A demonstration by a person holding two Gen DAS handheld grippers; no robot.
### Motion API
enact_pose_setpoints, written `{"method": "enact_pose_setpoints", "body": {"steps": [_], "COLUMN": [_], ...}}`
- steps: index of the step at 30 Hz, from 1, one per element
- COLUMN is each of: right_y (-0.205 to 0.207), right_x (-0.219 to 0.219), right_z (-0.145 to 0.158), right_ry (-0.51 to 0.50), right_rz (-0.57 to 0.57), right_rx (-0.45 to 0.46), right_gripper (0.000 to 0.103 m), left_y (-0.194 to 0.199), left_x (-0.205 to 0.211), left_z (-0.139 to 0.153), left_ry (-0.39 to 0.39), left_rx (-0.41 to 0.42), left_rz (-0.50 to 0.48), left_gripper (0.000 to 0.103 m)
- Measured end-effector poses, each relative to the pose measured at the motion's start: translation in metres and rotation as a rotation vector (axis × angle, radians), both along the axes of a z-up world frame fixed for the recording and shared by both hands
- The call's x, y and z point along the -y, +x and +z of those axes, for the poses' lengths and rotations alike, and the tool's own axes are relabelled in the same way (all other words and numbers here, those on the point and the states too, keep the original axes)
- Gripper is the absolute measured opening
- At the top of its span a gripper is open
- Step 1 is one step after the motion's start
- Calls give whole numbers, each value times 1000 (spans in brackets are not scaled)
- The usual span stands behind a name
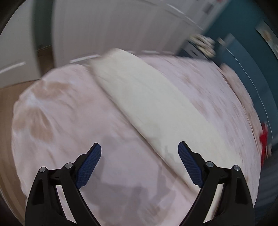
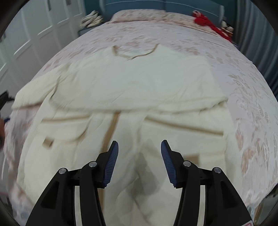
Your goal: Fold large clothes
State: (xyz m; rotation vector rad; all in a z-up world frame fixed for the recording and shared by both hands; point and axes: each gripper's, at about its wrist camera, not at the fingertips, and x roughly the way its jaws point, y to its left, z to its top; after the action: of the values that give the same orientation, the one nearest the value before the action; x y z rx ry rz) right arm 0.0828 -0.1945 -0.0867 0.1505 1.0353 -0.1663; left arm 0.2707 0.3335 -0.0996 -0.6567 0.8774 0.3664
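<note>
A bed [image 2: 252, 97] covered in a pale pink floral spread fills the room's middle, its blue headboard [image 2: 156, 7] at the far end and white panelled wardrobe doors [image 2: 34, 34] along one side. Spread across the bed lies a large cream garment [image 2: 139, 83] with tan trim, neckline toward the headboard, its lower part rumpled and partly doubled over itself; in the left wrist view, badly blurred, only a long cream strip of it [image 1: 156, 104] shows, running diagonally over the spread. A red cloth [image 2: 208, 22] lies bunched near the headboard's far corner, and a striped bundle [image 2: 92, 19] sits off the bed's other far corner. The right gripper [image 2: 139, 160] hangs above the garment's lower middle, blue pads parted, nothing between them. The left gripper [image 1: 139, 163] hangs above the spread beside the cream strip, its jaws set wide apart and likewise empty.
</note>
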Motion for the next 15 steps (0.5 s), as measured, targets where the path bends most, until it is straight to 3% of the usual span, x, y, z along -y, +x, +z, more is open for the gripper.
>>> {"method": "enact_pose_setpoints", "body": {"steps": [2,5,8,10,11,12,14,15], "right_y": [-9,-18,-23,-24,-25,-25,-25,-24], "right_x": [-16,-36,-51,-58,-60,-63,-63,-62], "right_z": [0,-3,-5,-6,-6,-6,-6,-5], "right_ry": [1,18,11,0,-4,-7,-3,-4], "right_rz": [29,60,84,100,106,110,113,112], "right_rx": [-24,-71,-99,-109,-112,-114,-115,-114], "right_gripper": [52,53,53,53,53,53,54,54], "left_y": [11,29,45,48,53,57,68,69], "left_x": [-40,-77,-99,-104,-103,-100,-92,-88], "left_z": [-6,-19,-34,-38,-38,-37,-38,-34], "left_ry": [-29,-94,-191,-210,-198,-195,-218,-208], "left_rx": [-2,-7,-18,4,6,4,-22,-18], "left_rz": [70,102,122,140,134,111,49,39], "left_gripper": [85,81,72,70,62,42,11,9]}}
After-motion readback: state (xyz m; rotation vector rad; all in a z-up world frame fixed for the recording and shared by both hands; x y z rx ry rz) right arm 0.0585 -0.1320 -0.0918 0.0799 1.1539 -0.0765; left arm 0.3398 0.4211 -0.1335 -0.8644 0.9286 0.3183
